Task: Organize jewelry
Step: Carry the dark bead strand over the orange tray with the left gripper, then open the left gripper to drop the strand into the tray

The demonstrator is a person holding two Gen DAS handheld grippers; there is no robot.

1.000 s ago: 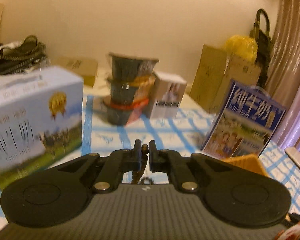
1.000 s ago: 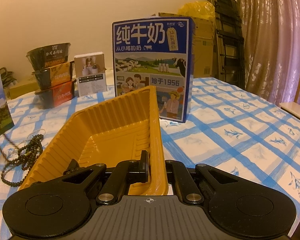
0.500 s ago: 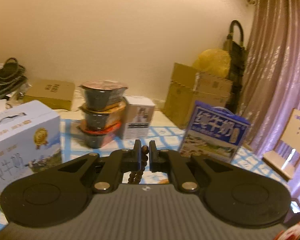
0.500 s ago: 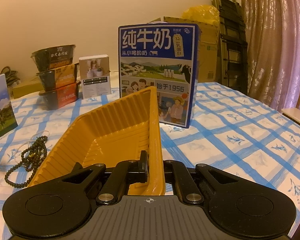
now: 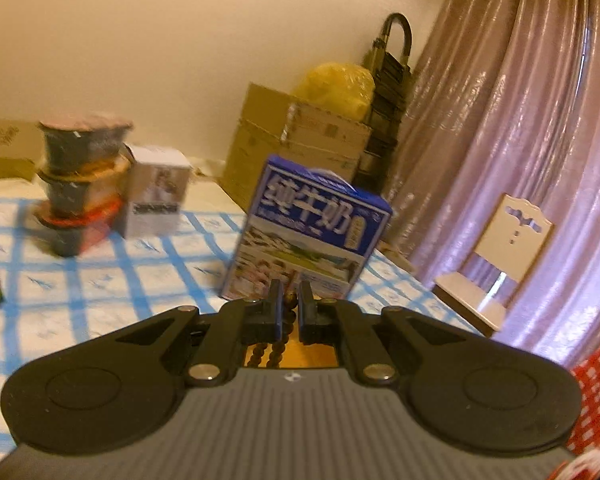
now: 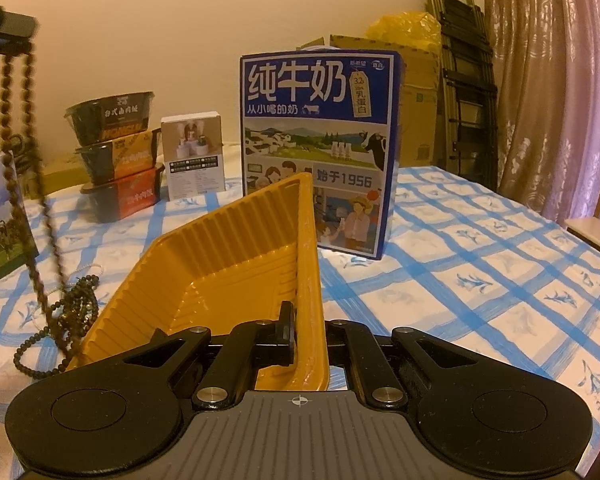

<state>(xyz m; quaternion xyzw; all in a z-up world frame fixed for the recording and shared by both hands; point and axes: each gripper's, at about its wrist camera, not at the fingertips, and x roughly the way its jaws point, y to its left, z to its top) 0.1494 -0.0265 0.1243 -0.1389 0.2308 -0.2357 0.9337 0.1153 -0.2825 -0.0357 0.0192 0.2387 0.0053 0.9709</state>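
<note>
My left gripper [image 5: 290, 300] is shut on a dark brown bead necklace [image 5: 278, 350], whose strands dangle below the jaws. In the right wrist view that gripper [image 6: 8, 30] sits high at the top left. The bead necklace [image 6: 76, 308] hangs from it in a long loop, its lower end still piled on the tablecloth beside the tray. My right gripper [image 6: 304, 328] is shut on the near right rim of a ribbed yellow plastic tray [image 6: 228, 264], which is tilted up on that side. The tray holds nothing.
A blue milk carton [image 6: 316, 140] stands just behind the tray. Stacked food bowls [image 6: 116, 152] and a small white box [image 6: 194, 156] are further back on the left, and another carton [image 6: 0, 220] is at the left edge. Cardboard boxes [image 5: 300, 148], a chair [image 5: 500, 248] and curtains lie beyond the checked table [image 6: 480, 272].
My left gripper has risen and swung to the right with the beads. The strand now hangs stretched in the right wrist view instead of lying in a heap. The right gripper and tray have stayed put.
</note>
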